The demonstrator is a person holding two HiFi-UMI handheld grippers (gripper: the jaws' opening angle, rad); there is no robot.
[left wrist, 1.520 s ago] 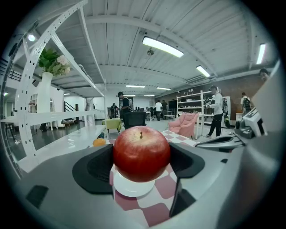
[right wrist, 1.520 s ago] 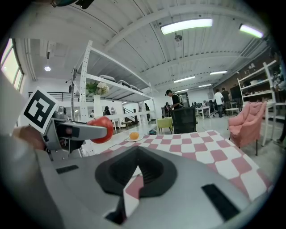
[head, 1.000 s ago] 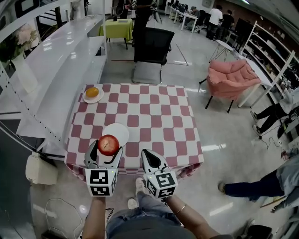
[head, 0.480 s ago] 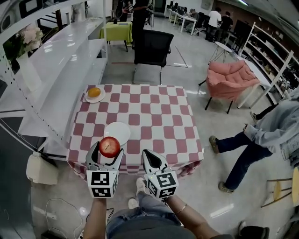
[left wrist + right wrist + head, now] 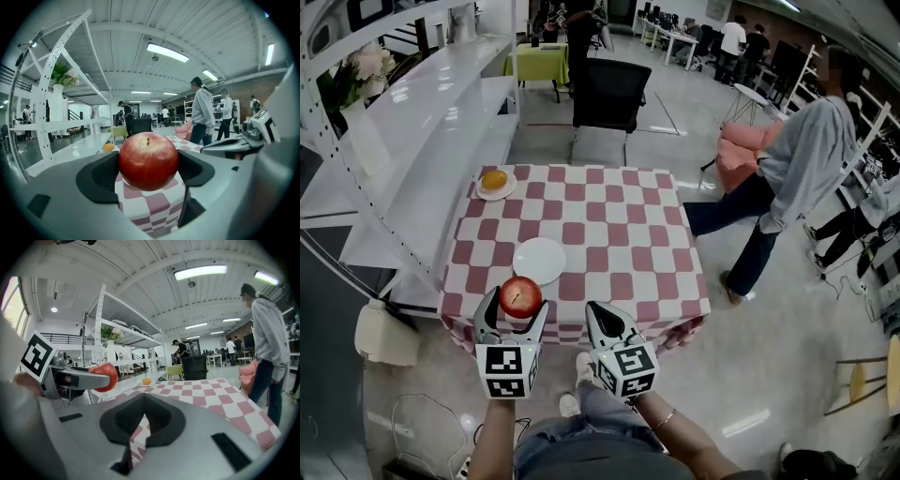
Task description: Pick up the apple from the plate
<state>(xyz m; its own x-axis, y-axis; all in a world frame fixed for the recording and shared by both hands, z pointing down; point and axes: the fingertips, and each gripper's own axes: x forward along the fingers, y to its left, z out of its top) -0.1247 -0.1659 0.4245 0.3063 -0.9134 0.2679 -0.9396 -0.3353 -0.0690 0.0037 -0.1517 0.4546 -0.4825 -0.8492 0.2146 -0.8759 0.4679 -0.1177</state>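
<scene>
A red apple [image 5: 520,296] [image 5: 148,160] is held up in the air between the jaws of my left gripper [image 5: 514,309], near the table's front edge. The gripper [image 5: 148,164] is shut on it, its dark pads pressing both sides. The empty white plate [image 5: 539,260] lies on the checked tablecloth beyond it. My right gripper [image 5: 607,319] [image 5: 144,420] hangs beside the left one, shut with nothing between its jaws. The apple [image 5: 104,376] also shows at the left of the right gripper view.
A second small plate with an orange [image 5: 494,181] sits at the table's far left corner. The red-and-white checked table [image 5: 619,244] has a black chair [image 5: 605,94] behind it. White shelving [image 5: 384,141] runs along the left. A person [image 5: 787,178] walks past on the right.
The apple in my left gripper has pulled back a little toward me, farther from the plate. A person has walked from the lower right up along the table's right side.
</scene>
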